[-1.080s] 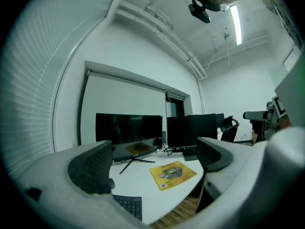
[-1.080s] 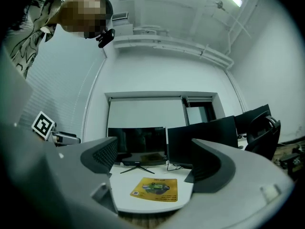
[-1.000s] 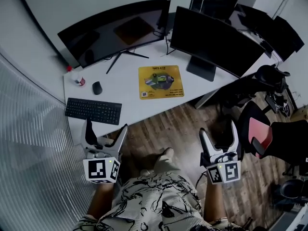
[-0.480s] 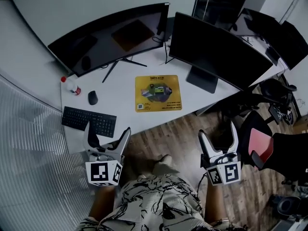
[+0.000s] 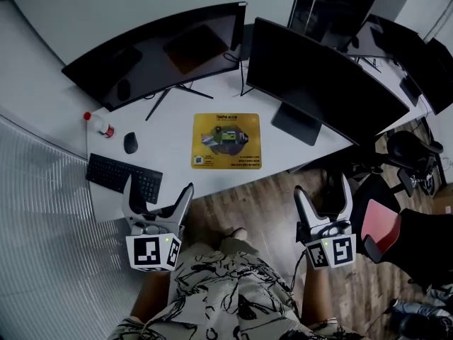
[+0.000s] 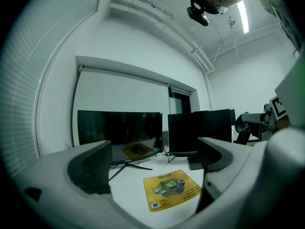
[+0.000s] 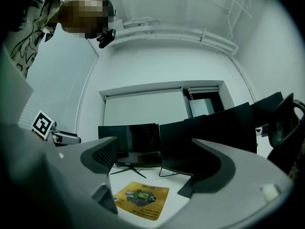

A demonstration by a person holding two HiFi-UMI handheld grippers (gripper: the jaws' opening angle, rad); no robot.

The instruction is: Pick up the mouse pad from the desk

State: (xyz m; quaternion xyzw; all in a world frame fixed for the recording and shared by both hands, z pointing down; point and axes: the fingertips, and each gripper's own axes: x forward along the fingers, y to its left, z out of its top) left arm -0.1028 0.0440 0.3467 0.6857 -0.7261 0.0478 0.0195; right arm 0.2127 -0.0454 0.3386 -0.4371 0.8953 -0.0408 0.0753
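Note:
A yellow mouse pad [image 5: 226, 141] with a printed picture lies flat in the middle of the white desk [image 5: 170, 154], in front of two dark monitors. The same mouse pad [image 6: 171, 189] shows between the jaws in the left gripper view, and the mouse pad [image 7: 141, 200] lies low in the right gripper view. My left gripper [image 5: 157, 193] is held open near the desk's front edge, below the keyboard. My right gripper [image 5: 322, 190] is open over the wooden floor, right of the desk. Neither holds anything.
A black keyboard [image 5: 124, 178], a black mouse [image 5: 130, 142] and a small bottle with a red cap [image 5: 99, 125] sit at the desk's left end. Two monitors [image 5: 311, 76] stand behind the pad. Office chairs [image 5: 396, 225] stand to the right.
The view has shifted so the desk sits lower and nearer. Both grippers stay open at about the same places, the left one now closer to the desk's front edge.

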